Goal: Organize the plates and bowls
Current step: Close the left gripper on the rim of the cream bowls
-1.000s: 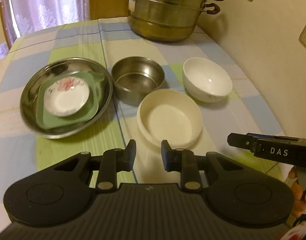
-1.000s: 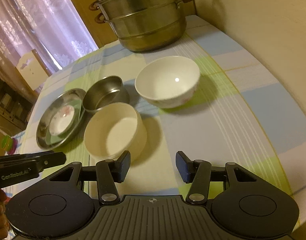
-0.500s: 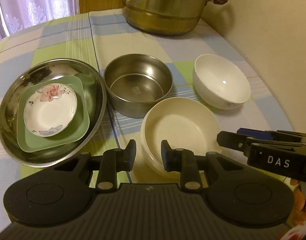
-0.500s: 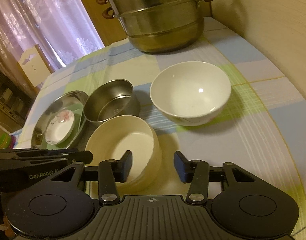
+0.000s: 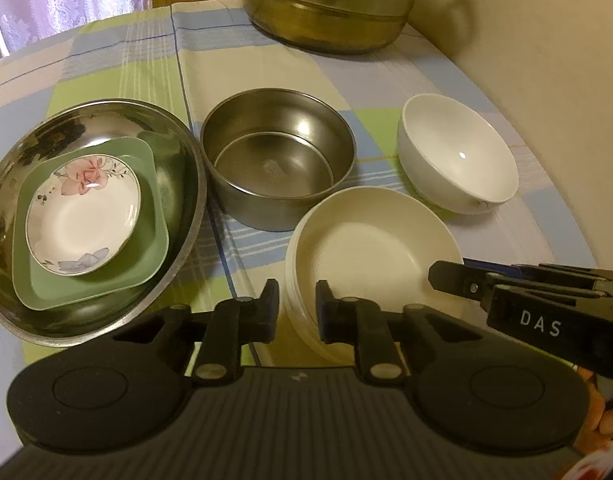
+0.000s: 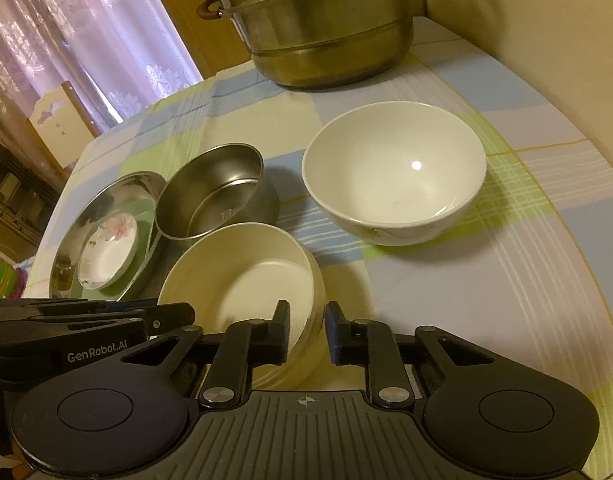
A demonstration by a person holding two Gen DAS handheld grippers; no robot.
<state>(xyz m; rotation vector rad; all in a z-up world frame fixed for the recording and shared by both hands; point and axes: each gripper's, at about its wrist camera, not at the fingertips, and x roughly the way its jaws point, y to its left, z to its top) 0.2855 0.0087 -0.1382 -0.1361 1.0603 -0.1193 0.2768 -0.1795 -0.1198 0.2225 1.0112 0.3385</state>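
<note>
both grippers' fingers, just closing, pinch opposite walls of the ribbed round cream bowl (image 5: 370, 256), left gripper (image 5: 296, 312), right gripper (image 6: 306, 332).

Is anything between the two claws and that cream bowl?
Nothing visible: each claw already straddles the cream bowl's near rim, the left claw and the right claw with one finger inside and one outside.

I see a cream bowl (image 5: 370, 248), a white bowl (image 6: 394, 184), a green square plate (image 5: 146, 256) and a saucer (image 5: 82, 216) with pink flower; the tablecloth (image 5: 118, 64) is checked blue, green, cream.
</note>
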